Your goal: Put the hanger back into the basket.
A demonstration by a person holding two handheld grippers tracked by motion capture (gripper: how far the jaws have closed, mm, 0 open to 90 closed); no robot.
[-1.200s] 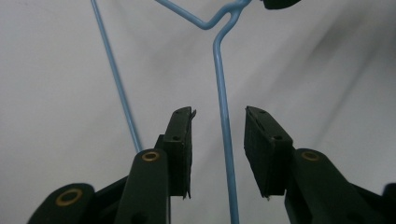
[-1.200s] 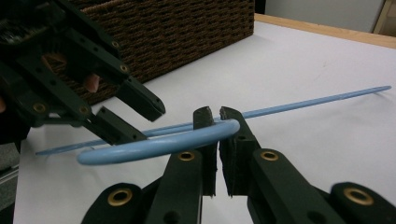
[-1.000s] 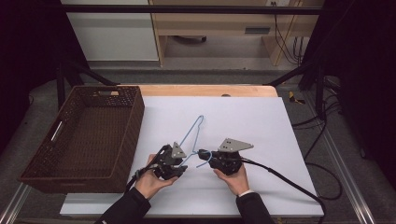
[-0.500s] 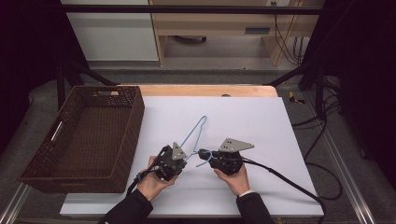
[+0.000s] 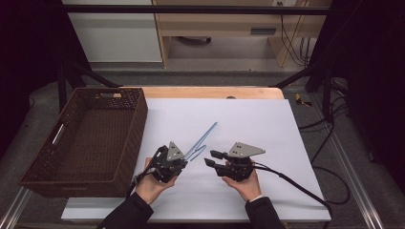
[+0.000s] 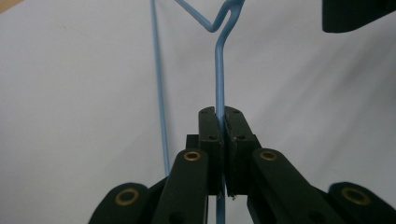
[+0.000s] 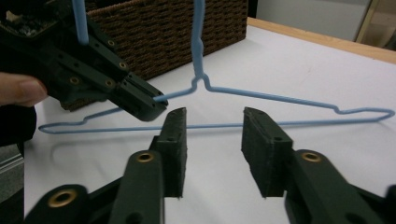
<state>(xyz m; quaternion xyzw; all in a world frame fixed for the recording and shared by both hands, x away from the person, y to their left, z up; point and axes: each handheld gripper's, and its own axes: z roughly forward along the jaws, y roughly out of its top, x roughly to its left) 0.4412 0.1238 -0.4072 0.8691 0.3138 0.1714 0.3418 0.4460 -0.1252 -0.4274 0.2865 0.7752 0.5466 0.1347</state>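
Even overhead light brightens the white table (image 5: 248,124); darkness surrounds it, soft shadows lie beneath the left gripper (image 6: 219,140), nearest jaws blurred

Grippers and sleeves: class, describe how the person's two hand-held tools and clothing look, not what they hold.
Both the left gripper and right gripper are black, with two flat-padded jaws on arms with brass-coloured pivot rings. Each carries a grey three-cornered plate with small holes. A black cable trails from the right one. The dark sleeves reach the wrists.

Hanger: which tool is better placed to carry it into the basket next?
Left, probably. The left tool is already shut on the blue hanger wire and sits nearest the wicker basket. The right tool is open, holding nothing, and is farther from the basket.
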